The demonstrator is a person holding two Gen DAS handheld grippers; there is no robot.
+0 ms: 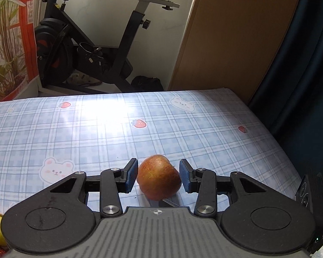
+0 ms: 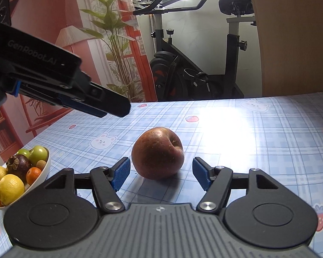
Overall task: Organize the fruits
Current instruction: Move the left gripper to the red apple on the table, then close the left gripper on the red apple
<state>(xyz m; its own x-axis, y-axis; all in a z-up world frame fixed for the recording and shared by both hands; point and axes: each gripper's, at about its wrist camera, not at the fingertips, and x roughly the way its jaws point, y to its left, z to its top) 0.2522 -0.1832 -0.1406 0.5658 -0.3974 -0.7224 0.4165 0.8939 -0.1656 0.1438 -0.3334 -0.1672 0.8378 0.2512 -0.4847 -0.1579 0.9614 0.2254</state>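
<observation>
A round red-brown apple is flanked by the parted right gripper; the left gripper seemingly brackets it, spread, untouching.

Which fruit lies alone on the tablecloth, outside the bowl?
The red apple. It sits by itself on the checked tablecloth, while the lemons, oranges and green fruits are piled in the white bowl.

Black claw (blue pads), silver screws
</observation>
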